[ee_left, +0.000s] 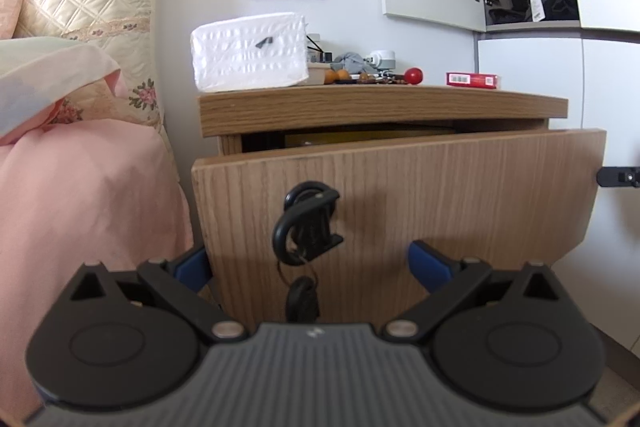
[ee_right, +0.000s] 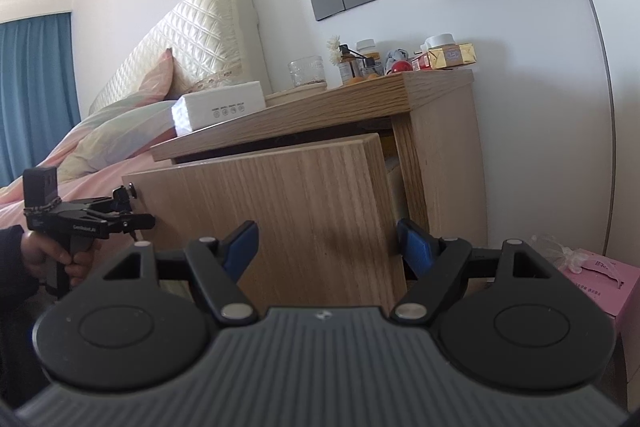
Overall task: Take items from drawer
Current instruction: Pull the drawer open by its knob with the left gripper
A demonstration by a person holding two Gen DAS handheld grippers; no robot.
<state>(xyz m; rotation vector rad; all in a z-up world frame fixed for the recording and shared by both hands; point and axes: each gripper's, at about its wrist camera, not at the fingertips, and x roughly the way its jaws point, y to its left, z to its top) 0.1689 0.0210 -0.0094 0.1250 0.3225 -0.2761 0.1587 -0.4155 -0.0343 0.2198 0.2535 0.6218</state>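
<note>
Jaws wide on both: left gripper (ee_left: 311,267) faces the handle (ee_left: 306,227) mid-frame, right gripper (ee_right: 327,247) empty. Drawer (ee_left: 400,195) barely open, items untouched.

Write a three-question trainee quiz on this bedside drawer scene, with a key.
1. True or false: the drawer front is pulled out from the nightstand.
2. Which item on the nightstand sits nearest the bed: A) white tissue pack B) red box C) red ball?
3. Fill in: the left gripper faces the drawer's black ____, jaws open.

Key: 1 true; 2 A; 3 handle.
</note>
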